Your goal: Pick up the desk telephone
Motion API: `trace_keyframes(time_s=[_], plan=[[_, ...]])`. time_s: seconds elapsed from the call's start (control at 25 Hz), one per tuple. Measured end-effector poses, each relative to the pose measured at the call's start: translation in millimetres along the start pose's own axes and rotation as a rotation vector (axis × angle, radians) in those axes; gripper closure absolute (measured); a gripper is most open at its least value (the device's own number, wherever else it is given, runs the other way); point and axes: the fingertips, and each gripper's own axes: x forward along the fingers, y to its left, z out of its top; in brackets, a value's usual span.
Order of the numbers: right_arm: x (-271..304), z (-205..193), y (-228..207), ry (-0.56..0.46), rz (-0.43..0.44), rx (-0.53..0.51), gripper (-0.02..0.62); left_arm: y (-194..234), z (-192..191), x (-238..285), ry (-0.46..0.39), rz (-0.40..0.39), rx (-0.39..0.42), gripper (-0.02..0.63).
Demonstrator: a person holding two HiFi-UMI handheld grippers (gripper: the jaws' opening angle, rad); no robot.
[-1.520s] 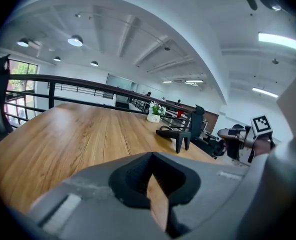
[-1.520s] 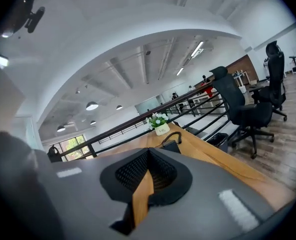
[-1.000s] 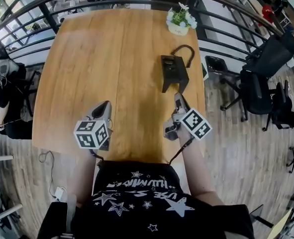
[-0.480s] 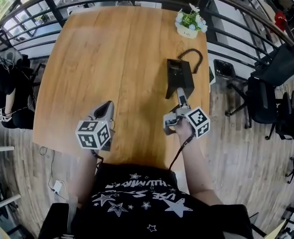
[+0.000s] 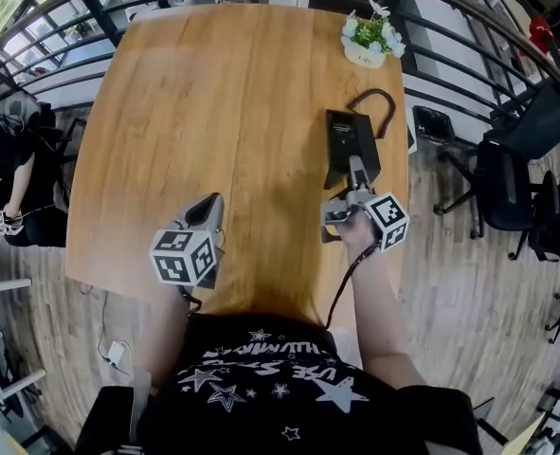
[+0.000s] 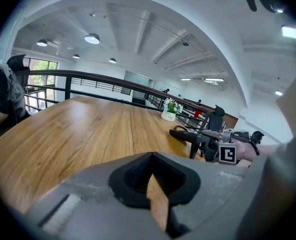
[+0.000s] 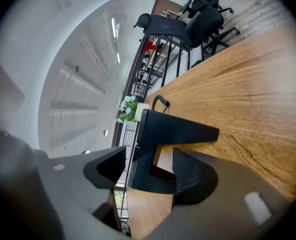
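Note:
The black desk telephone (image 5: pixel 350 140) stands on its wedge foot on the right side of the wooden table (image 5: pixel 213 112), and a black cable (image 5: pixel 382 102) loops off behind it. My right gripper (image 5: pixel 353 180) is rolled onto its side at the telephone's near end. Its jaws stand wide open. In the right gripper view the telephone (image 7: pixel 175 131) rises just ahead of the right gripper (image 7: pixel 150 159), and the pads do not touch it. My left gripper (image 5: pixel 204 214) hovers over the table's near left part. In its own view the left gripper (image 6: pixel 153 181) is shut and holds nothing.
A small potted plant (image 5: pixel 367 41) sits at the table's far right corner. A dark railing (image 5: pixel 450 60) runs round the table's far and right sides, with black office chairs (image 5: pixel 507 159) beyond it. A person sits at the left (image 5: pixel 5 178).
My right gripper has moved forward to the telephone's near end, rolled onto its side and opened its jaws. The left gripper has hardly shifted.

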Motion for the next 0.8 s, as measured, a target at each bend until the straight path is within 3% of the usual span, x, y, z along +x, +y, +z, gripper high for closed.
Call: trace_keyframes(time_s=[0.4, 0.8], plan=[[18, 9, -4, -0.066, -0.065, 0.007, 0.318, 14, -4, -8, 0.016, 0.0, 0.002, 0.604], [32, 9, -11, -0.07, -0.115, -0.022, 0.336, 23, -11, -10, 0.025, 0.0, -0.004, 0.604]])
